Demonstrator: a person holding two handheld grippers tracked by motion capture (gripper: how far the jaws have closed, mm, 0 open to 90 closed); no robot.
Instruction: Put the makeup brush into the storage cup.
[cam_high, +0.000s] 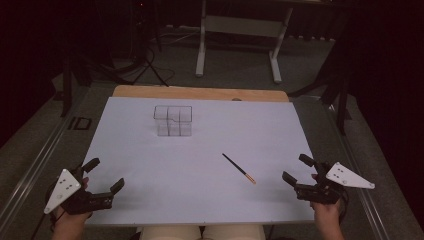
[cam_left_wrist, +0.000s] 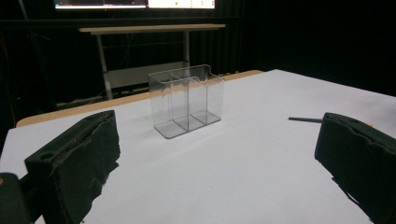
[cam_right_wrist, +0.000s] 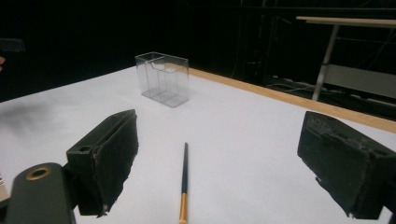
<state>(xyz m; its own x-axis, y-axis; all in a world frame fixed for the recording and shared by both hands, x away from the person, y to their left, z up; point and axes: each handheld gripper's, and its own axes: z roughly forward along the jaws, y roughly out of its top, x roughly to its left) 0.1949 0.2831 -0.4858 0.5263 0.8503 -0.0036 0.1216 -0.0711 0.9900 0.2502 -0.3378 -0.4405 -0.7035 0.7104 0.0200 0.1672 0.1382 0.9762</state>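
The slim black brush with a gold-orange ferrule (cam_high: 239, 168) lies right of centre, left of the spread, empty right tool (cam_high: 298, 169); the left tool (cam_high: 105, 174) gapes at lower left.

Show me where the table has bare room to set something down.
Nearly all of the white sheet is bare. Widest patch: between the left gripper and the brush. Also free: right of the clear box, up to the far edge. Tightest spot: between brush and right gripper. Both grippers are open, holding nothing.
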